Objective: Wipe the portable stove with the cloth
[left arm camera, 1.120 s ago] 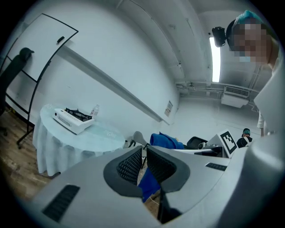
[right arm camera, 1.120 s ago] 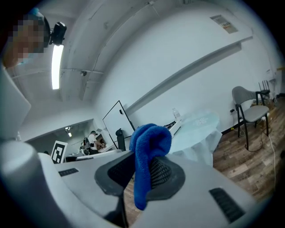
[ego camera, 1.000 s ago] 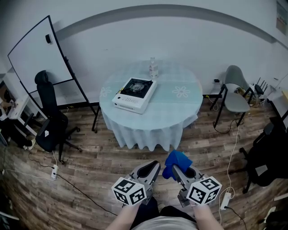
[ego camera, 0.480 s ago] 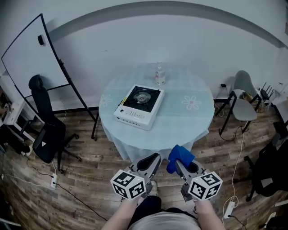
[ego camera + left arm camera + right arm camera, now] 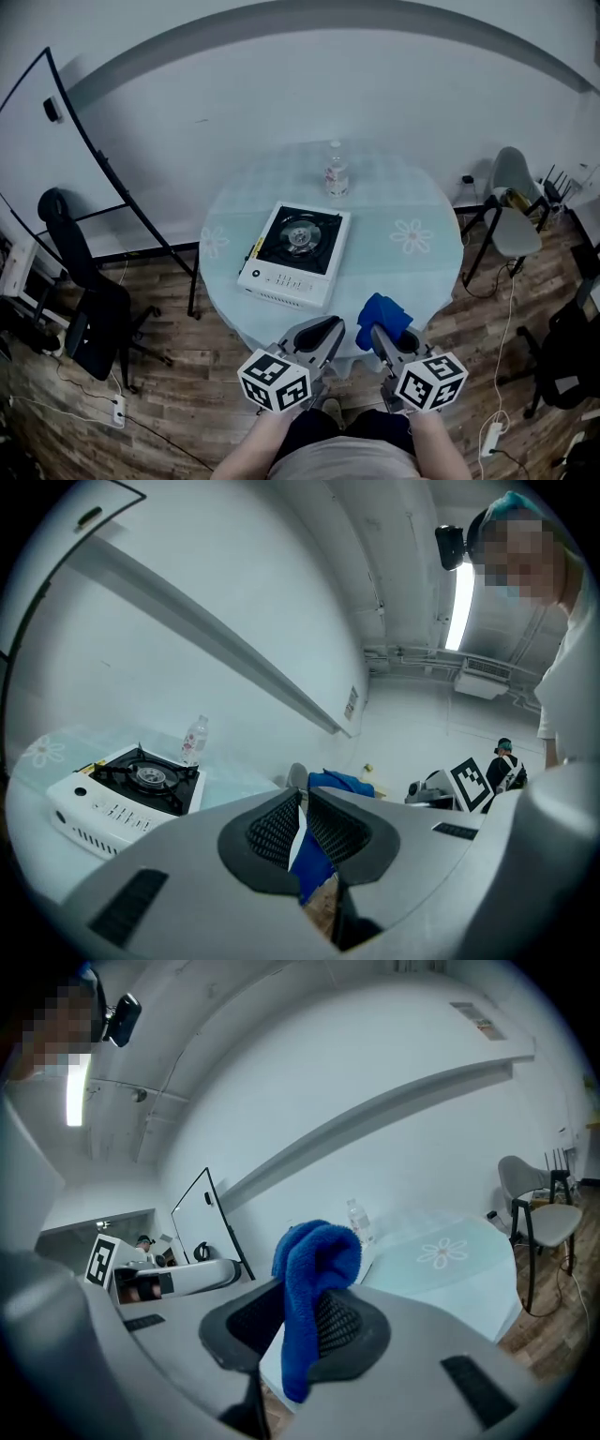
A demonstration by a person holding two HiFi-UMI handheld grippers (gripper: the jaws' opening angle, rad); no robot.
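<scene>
Stove and bottle share the round bench. The white stove with its black burner top sits left of centre, with its control face towards the near edge. The clear bottle stands just beyond it on the far side. Nothing touches either.

At the near edge, the left claw has its jaws drawn together to a mere slit and holds nothing; the blue seen through that slit is the cloth beyond it. To its right, the right claw is clamped on that cloth, which bunches above the jaws and trails a tail below them. It is well short of the stove, so wiping has not yet begun.

The risks, as I judge them:
- **Snagging:** the raised prongs around the burner could catch the fluffy cloth and drag it out of the grip.
- **Sliding:** the stove looks light and may slide on the tablecloth if pressed sideways with nothing bracing it.
- **Tipping:** a wide sweep towards the far side could knock the bottle over.
</scene>
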